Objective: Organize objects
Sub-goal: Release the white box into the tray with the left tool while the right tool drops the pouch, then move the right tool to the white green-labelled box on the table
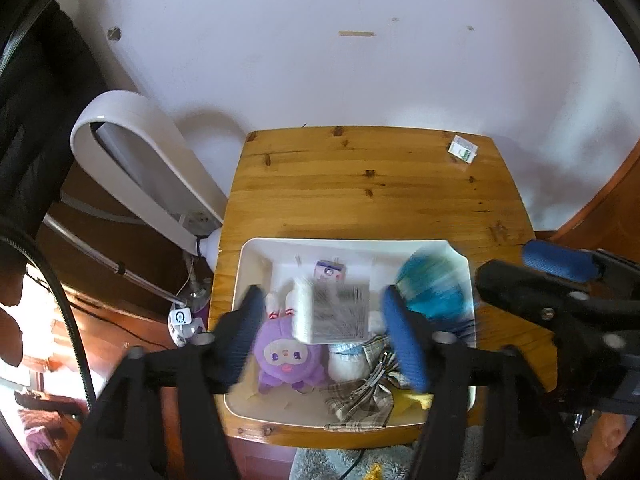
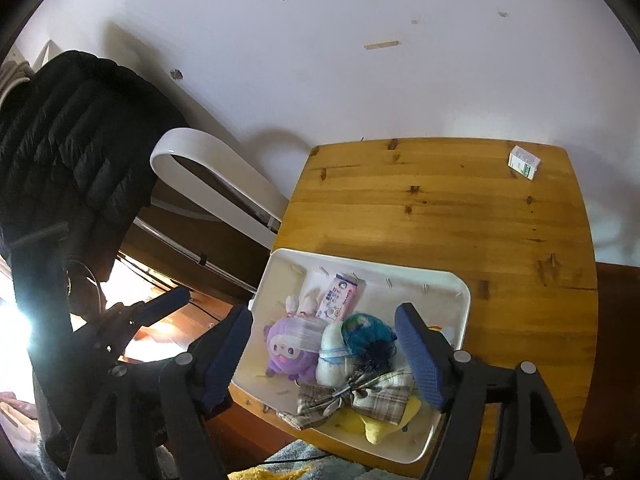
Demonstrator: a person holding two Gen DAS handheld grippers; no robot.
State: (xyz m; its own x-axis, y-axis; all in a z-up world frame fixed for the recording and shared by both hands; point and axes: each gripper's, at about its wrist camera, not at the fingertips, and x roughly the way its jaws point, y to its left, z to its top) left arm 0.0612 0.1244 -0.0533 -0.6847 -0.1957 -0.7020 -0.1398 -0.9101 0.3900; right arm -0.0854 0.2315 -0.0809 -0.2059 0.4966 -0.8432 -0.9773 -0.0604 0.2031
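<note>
A knotty pine table [image 2: 460, 216] stands against a scuffed white wall [image 2: 320, 60]. A white tray [image 1: 256, 264] sits at the table's 6 o'clock edge, holding a purple plush [image 2: 288, 344], teal mesh pouf [image 2: 366, 334] and plaid bow [image 2: 356, 396]. A small box [image 2: 524, 162] lies at 1 o'clock. Left gripper [image 1: 324, 340] and right gripper [image 2: 324, 356] hover over the tray, jaws wide, gripping nothing.
</note>
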